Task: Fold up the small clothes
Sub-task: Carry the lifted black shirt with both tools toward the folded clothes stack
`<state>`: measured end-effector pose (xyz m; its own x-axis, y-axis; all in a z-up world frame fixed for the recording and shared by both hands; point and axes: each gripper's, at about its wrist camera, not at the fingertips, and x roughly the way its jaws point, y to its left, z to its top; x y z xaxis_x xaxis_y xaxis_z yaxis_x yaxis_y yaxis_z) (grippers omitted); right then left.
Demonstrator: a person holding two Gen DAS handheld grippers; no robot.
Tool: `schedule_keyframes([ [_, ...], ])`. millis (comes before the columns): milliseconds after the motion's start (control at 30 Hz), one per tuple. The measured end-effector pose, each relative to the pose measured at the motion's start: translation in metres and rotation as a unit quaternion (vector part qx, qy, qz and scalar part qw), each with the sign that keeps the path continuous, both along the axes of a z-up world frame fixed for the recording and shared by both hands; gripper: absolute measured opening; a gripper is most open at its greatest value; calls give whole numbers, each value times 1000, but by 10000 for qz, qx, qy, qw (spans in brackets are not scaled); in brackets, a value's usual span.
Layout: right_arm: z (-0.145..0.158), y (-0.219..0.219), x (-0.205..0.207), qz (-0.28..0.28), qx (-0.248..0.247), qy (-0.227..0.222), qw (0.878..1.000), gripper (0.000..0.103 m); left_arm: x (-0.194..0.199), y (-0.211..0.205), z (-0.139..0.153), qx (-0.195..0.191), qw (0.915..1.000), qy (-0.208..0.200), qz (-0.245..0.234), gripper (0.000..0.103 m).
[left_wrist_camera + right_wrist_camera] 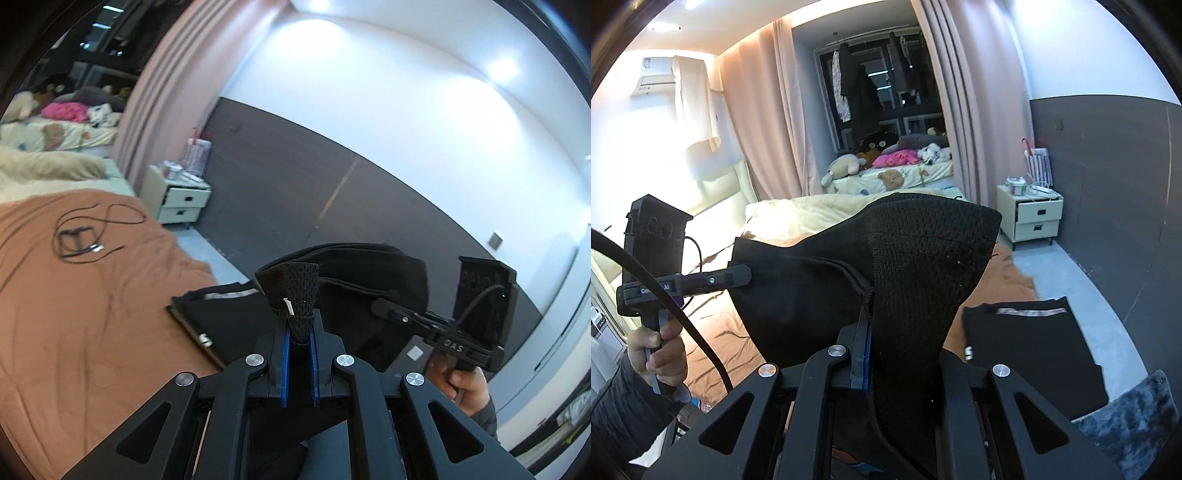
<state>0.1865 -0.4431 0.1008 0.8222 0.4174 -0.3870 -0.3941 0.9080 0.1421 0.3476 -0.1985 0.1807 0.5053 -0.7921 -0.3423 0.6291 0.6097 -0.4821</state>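
We hold a black garment aloft over the bed, left gripper and right gripper both clamped on its knit edges, which could slip free and bunch.

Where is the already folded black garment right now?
The folded black garment lies on the brown bedspread near the bed's edge, lower right in the right wrist view.

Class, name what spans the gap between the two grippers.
The black garment, stretched from left gripper to right gripper, held above the bed; right wrist view.
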Motion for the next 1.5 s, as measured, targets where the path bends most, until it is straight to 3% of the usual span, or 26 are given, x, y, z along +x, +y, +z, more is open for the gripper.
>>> schedule_keyframes([
  [233,-9,-29,-8,-333,149,-110,9993,7,0,-57,2,138,9994,-27,-306,9],
  [800,-31,-39,-6,-1008,139,51,9948,7,34,-164,-39,290,9943,344,-964,9],
  [1167,-52,-16,51,-1352,128,453,9897,7,113,-183,-87,393,9926,766,-853,9],
  [1500,-59,9,113,-1457,229,802,9858,7,189,-171,-126,271,9913,1107,-653,9],
])
